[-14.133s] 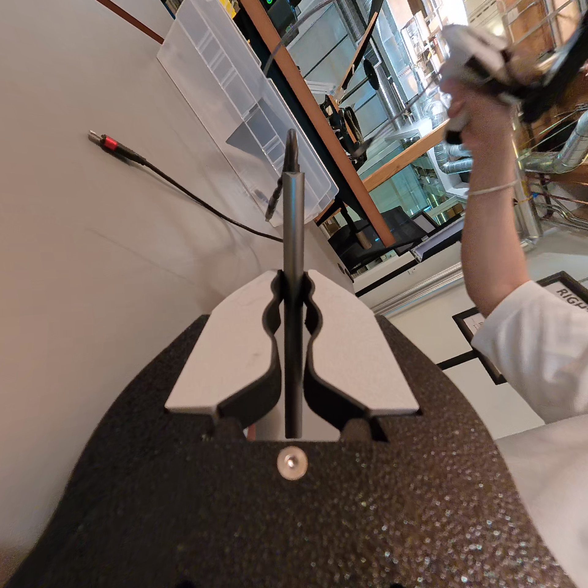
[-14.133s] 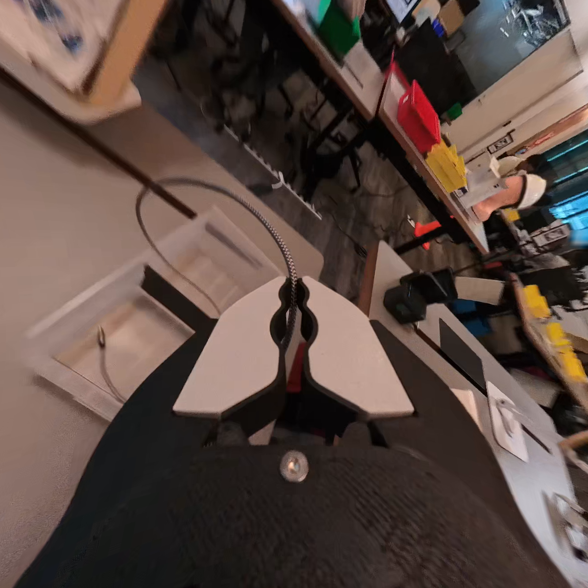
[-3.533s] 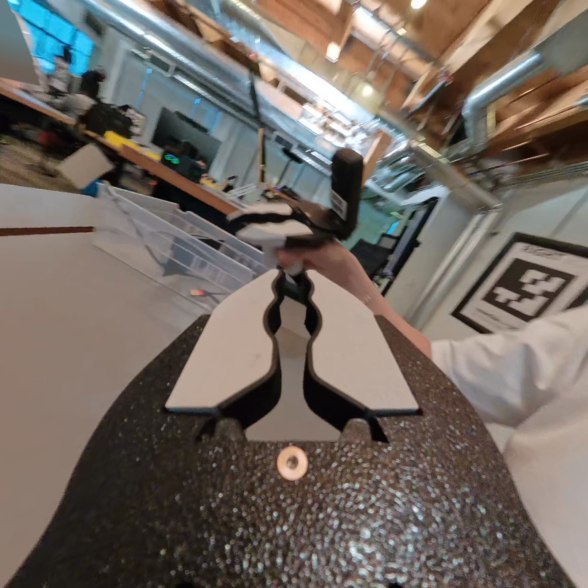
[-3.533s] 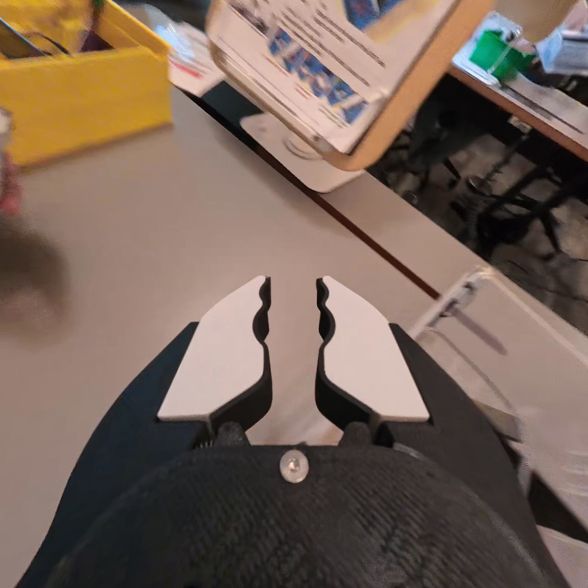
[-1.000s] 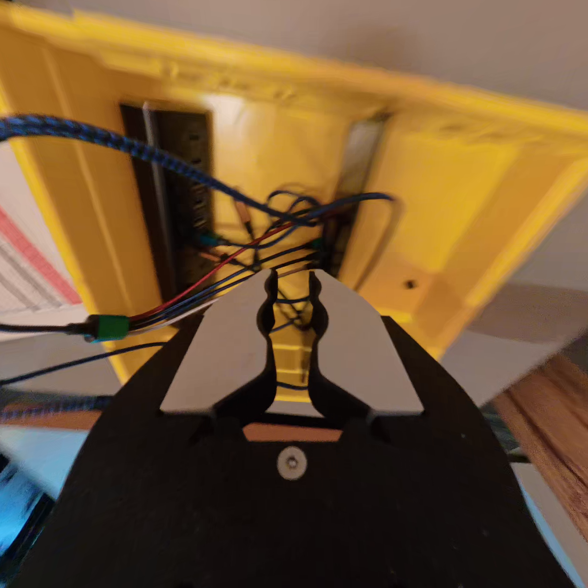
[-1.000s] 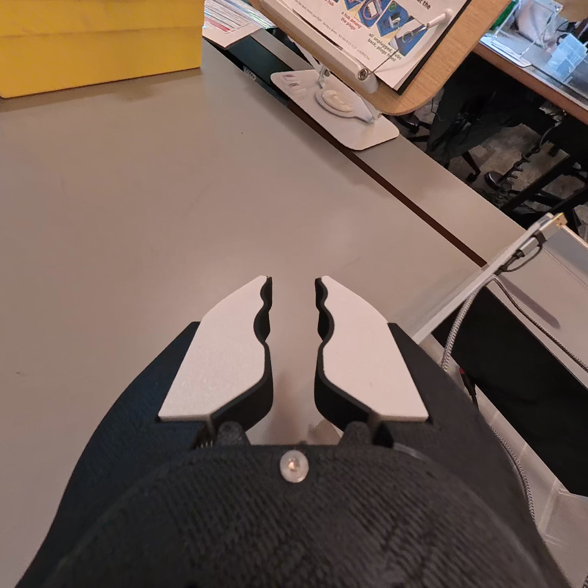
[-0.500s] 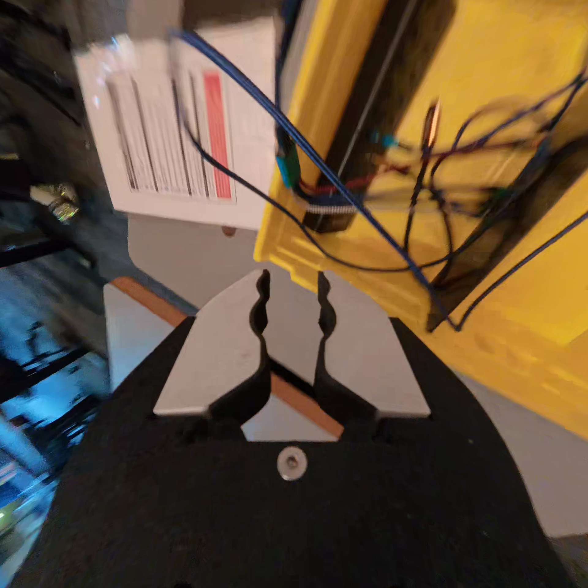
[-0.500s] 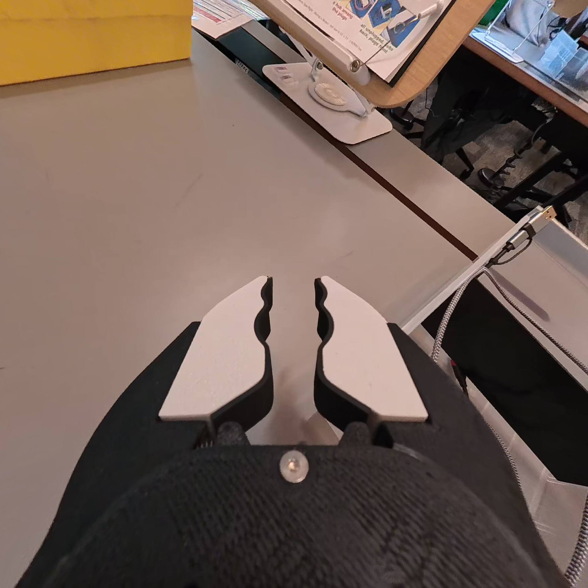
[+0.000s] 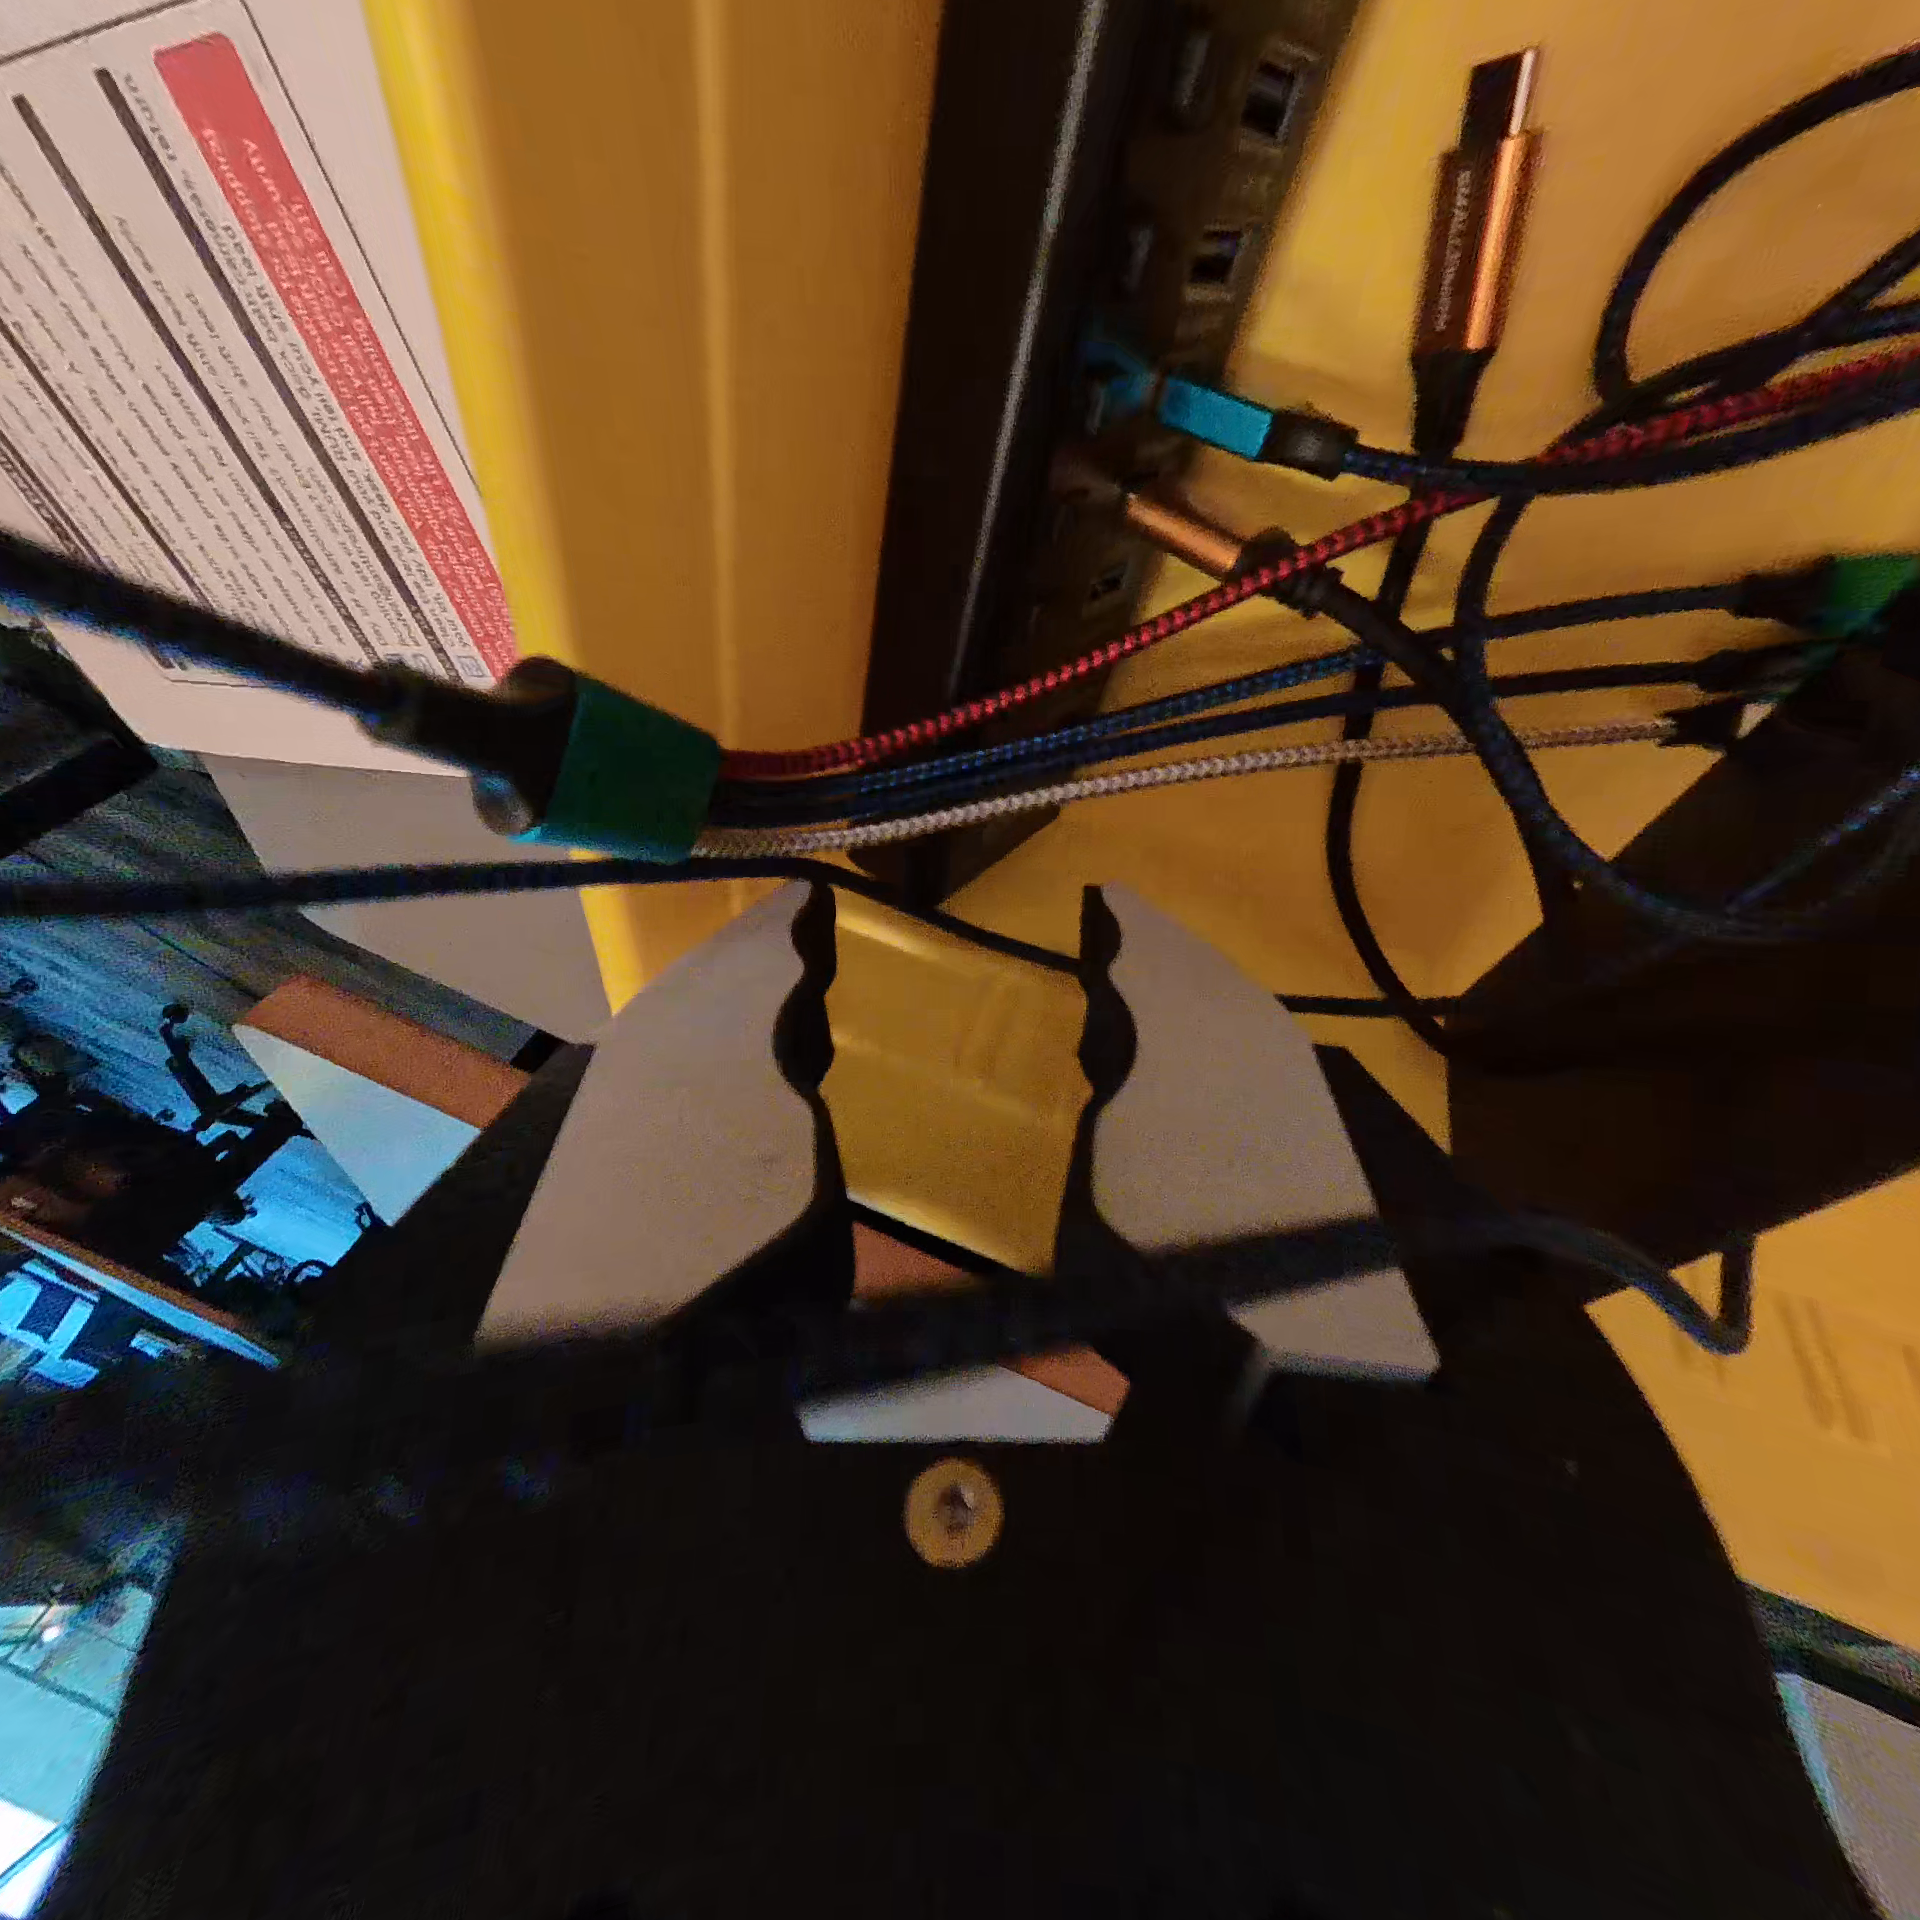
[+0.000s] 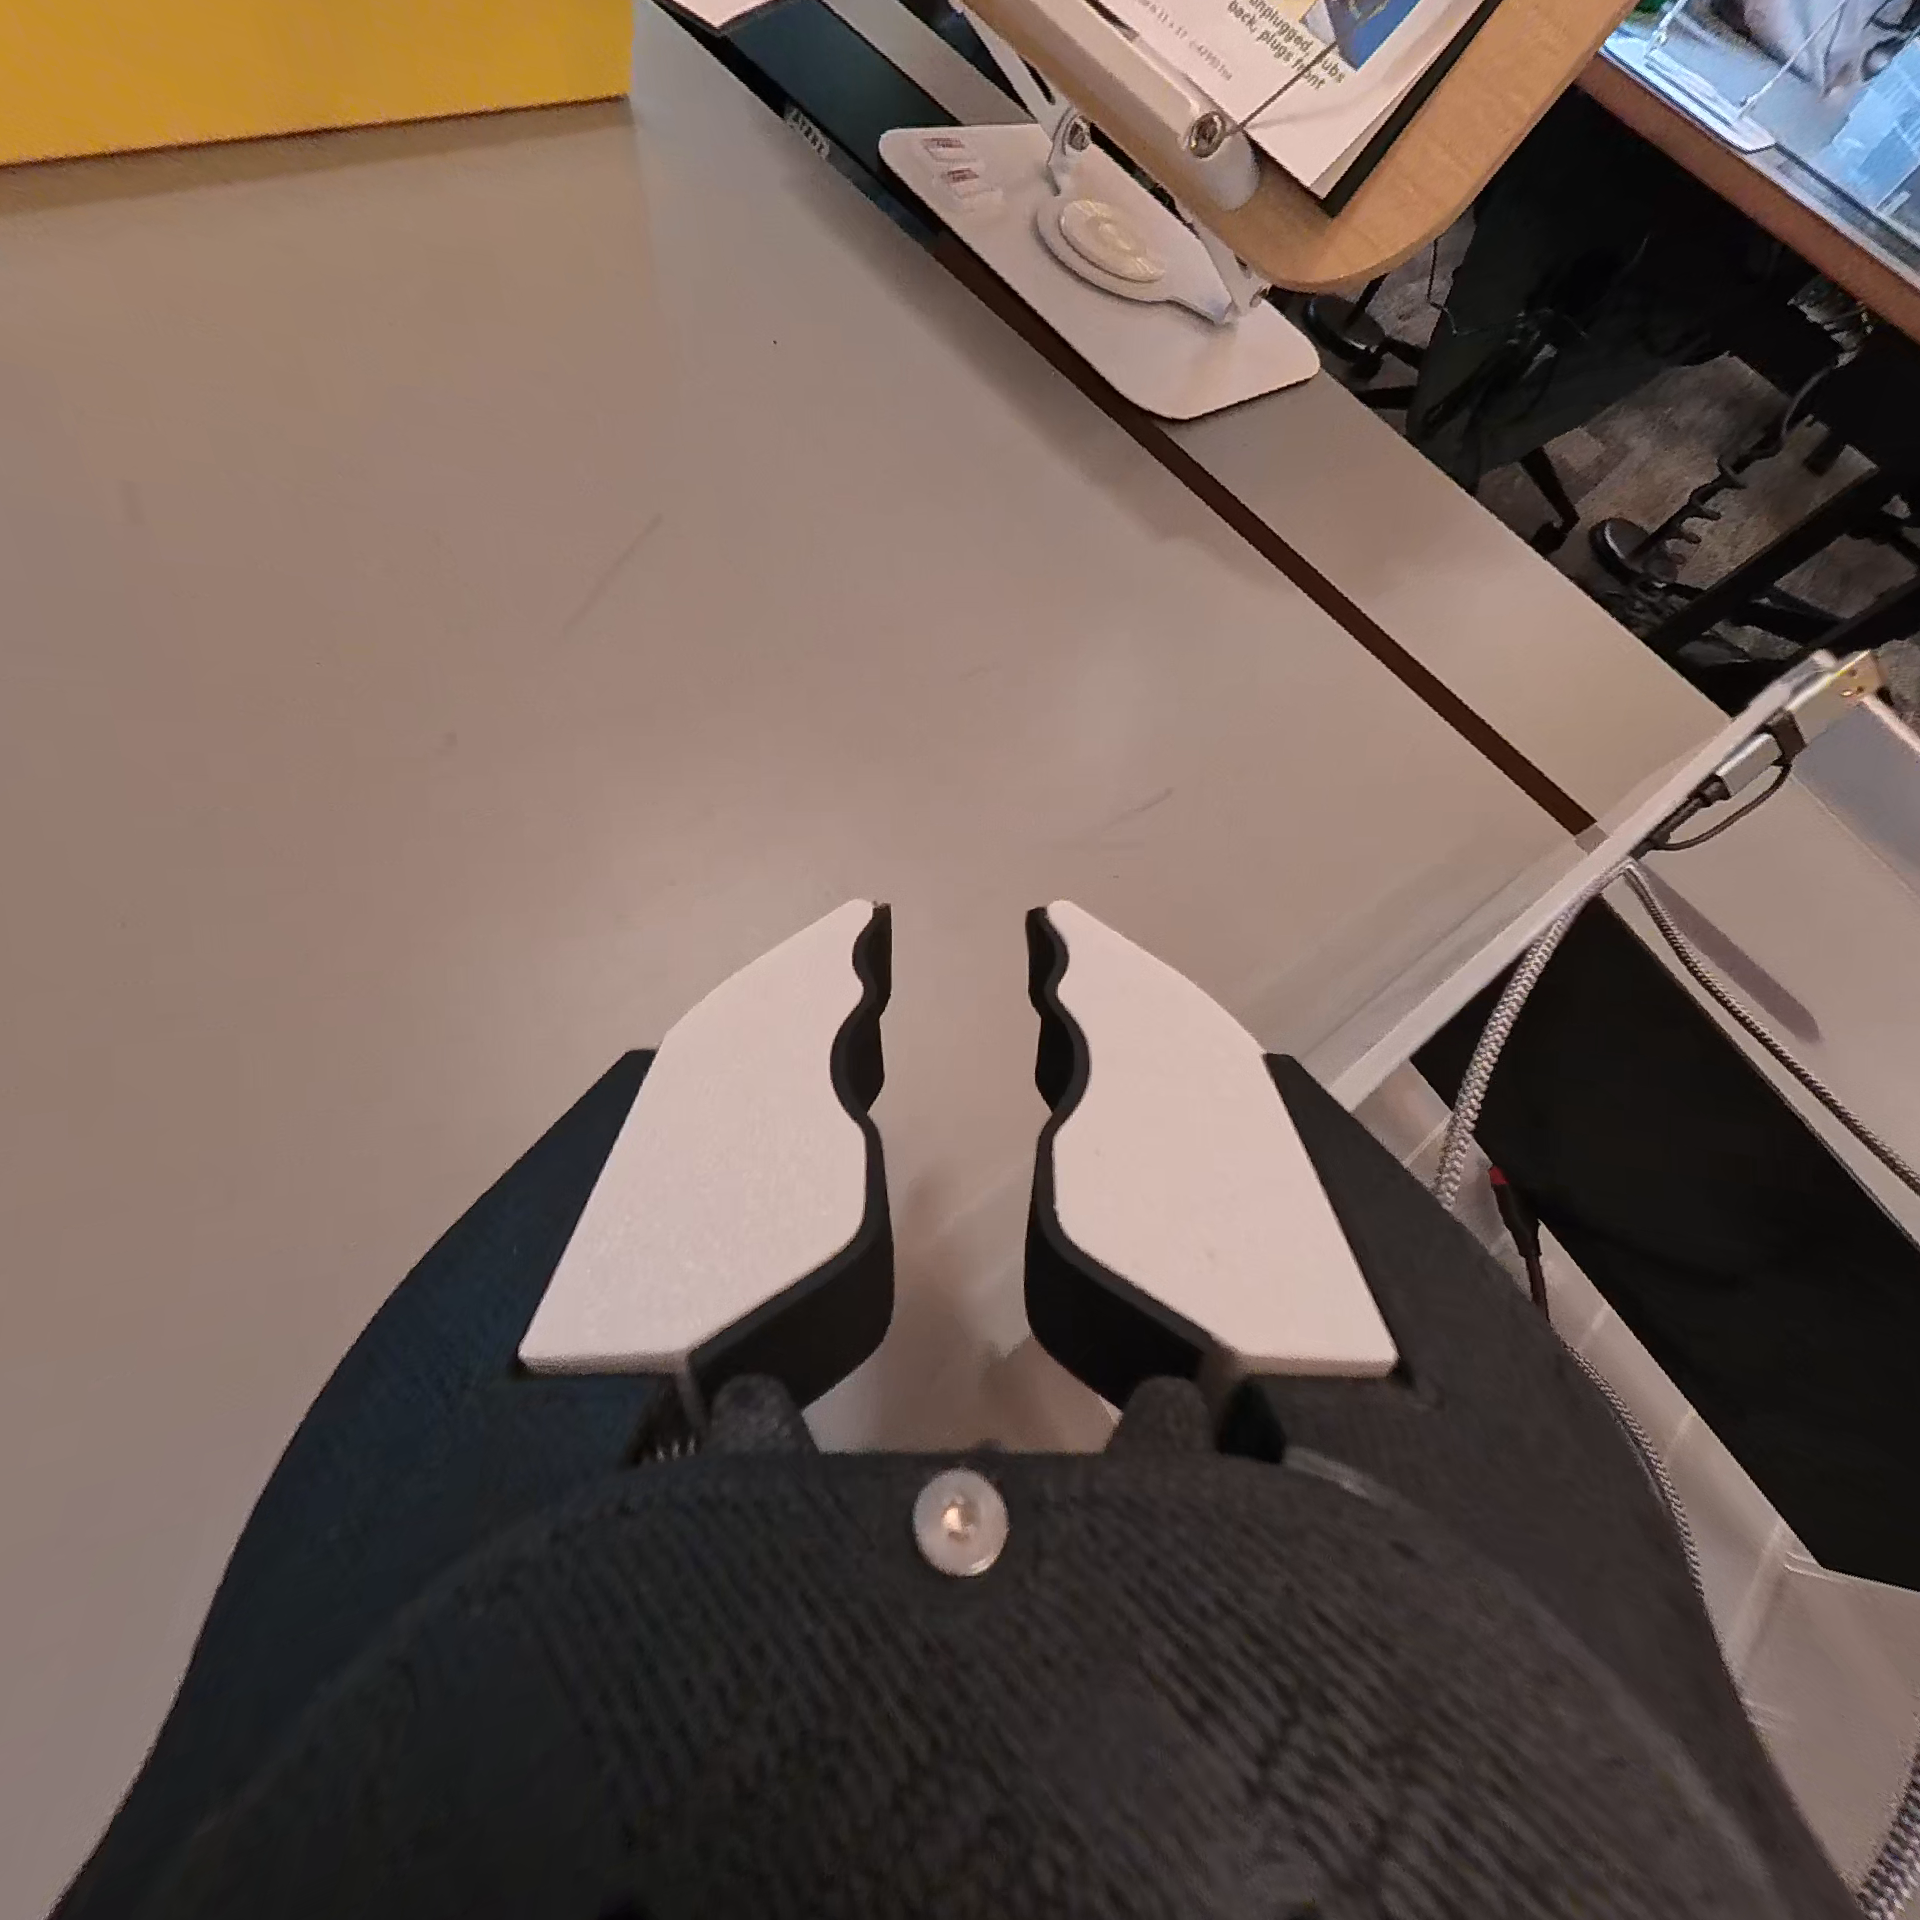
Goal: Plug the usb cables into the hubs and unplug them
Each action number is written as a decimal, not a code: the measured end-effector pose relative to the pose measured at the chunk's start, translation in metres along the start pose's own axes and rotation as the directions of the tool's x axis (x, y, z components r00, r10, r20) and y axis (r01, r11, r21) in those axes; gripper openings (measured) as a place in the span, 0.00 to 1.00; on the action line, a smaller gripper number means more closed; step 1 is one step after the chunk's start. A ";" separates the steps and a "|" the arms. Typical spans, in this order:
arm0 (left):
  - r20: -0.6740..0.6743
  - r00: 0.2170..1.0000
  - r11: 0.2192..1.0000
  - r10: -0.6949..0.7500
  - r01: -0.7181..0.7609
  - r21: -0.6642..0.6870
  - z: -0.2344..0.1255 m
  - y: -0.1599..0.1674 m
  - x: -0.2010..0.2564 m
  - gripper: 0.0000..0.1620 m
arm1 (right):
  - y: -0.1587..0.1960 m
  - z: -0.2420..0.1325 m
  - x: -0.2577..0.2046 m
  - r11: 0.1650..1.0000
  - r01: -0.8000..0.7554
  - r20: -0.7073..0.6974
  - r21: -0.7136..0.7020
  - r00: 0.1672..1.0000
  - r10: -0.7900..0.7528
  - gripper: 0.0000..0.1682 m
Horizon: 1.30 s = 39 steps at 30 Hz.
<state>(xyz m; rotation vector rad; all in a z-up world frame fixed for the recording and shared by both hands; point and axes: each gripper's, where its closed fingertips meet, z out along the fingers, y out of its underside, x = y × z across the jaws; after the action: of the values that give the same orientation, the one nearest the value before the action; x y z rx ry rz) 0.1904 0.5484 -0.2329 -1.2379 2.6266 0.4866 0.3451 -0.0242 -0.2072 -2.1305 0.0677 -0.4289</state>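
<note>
In the left wrist view my left gripper [image 9: 951,899] is open and empty, low over a yellow bin [image 9: 665,312]. A long black USB hub [image 9: 997,343] lies in the bin, with a blue plug [image 9: 1210,416] and a copper plug [image 9: 1179,535] in its ports. A second dark hub [image 9: 1683,1039] lies at the right. A green-collared splitter [image 9: 623,774] fans into red, blue and grey braided cables. A loose copper USB plug [image 9: 1475,239] lies above. A dark cable crosses my finger bases. In the right wrist view my right gripper [image 10: 956,914] is open and empty over the grey table [image 10: 520,623].
A printed sheet [image 9: 208,343] lies left of the bin. In the right wrist view a yellow bin corner [image 10: 312,73] is at top left, a white stand [image 10: 1143,260] holds a clipboard, and a clear tray [image 10: 1558,904] at the right holds a grey braided cable [image 10: 1496,1049] with a silver plug [image 10: 1766,758]. My right fingertips sit around 60 centimetres from my left ones. The long black USB hub [image 9: 997,343] is closer to my left gripper, around 8 centimetres from its tips; the right tips are 50 centimetres off.
My left gripper has swung closer over the bin and opened wider; the hub and cables now fill the view. My right gripper has stayed open and drifted slightly forward over the table.
</note>
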 end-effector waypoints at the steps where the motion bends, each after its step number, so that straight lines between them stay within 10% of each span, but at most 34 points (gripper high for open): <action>1: 0.007 1.000 1.000 -0.010 0.010 -0.014 0.002 -0.002 -0.002 0.26 | 0.001 0.000 -0.001 1.000 0.003 0.004 -0.002 1.000 -0.003 0.15; 5: 0.056 0.998 0.998 -0.021 0.024 -0.051 0.009 -0.008 -0.011 0.13 | 0.001 0.001 -0.002 1.000 0.012 0.007 -0.006 1.000 -0.012 0.15; 9: 0.057 0.997 0.999 -0.042 0.042 0.015 0.016 -0.022 -0.007 0.30 | 0.001 0.001 -0.002 1.000 0.015 0.010 -0.004 1.000 -0.015 0.15; 15: 0.044 0.990 0.991 0.135 -0.135 0.012 0.008 -0.013 0.005 0.28 | 0.001 0.001 -0.003 1.000 0.012 0.018 0.003 1.000 -0.012 0.15; 21: -0.215 0.963 0.986 0.165 -0.161 0.035 0.006 -0.003 0.054 0.00 | 0.001 0.003 -0.005 1.000 0.018 0.028 0.002 0.999 -0.018 0.15; 30: 0.077 0.996 0.997 -0.051 0.046 0.064 -0.012 -0.008 -0.009 0.29 | 0.003 0.003 -0.004 1.000 0.017 0.025 -0.005 1.000 -0.017 0.15; 39: 0.010 0.999 0.997 0.036 -0.037 0.062 0.010 -0.026 0.004 0.35 | 0.009 0.004 -0.006 0.997 0.057 0.026 -0.046 0.998 -0.056 0.14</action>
<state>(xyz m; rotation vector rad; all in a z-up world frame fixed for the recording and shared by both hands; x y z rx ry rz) 0.2085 0.5336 -0.2493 -1.1682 2.6398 0.4125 0.3419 -0.0246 -0.2184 -2.1876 0.0039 -0.4380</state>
